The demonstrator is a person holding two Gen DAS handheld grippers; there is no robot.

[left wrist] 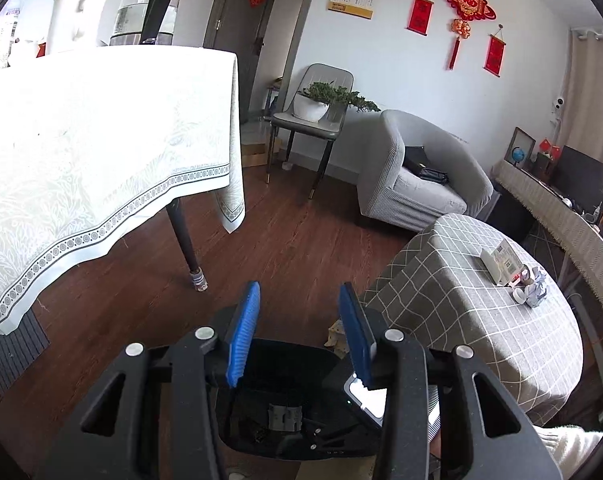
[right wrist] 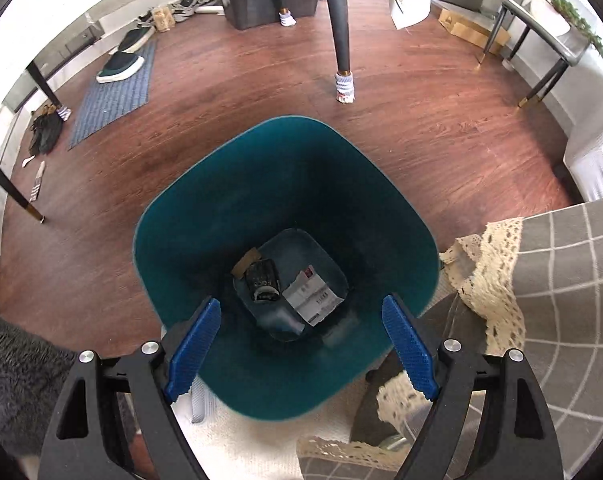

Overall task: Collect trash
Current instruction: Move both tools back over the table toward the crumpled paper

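In the right wrist view a teal trash bin [right wrist: 189, 216] stands on the wood floor right below my right gripper [right wrist: 301, 320], which is open and empty over its mouth. At the bin's bottom lie a printed paper wrapper [right wrist: 311, 298], a dark packet [right wrist: 261, 278] and a brown scrap [right wrist: 245, 261]. In the left wrist view my left gripper [left wrist: 299, 312] is open and empty above a black device [left wrist: 285, 384]. On the grey checked table [left wrist: 441, 288] lie crumpled wrappers [left wrist: 537, 288] and a small box [left wrist: 503, 260].
A large table with a white patterned cloth [left wrist: 101, 152] fills the left, its dark leg [left wrist: 185, 240] on the floor. A grey armchair [left wrist: 417, 168] and a chair with a plant [left wrist: 321, 104] stand behind. A table leg [right wrist: 341, 32], a rug [right wrist: 113, 96] and shoes [right wrist: 119, 66] lie beyond the bin.
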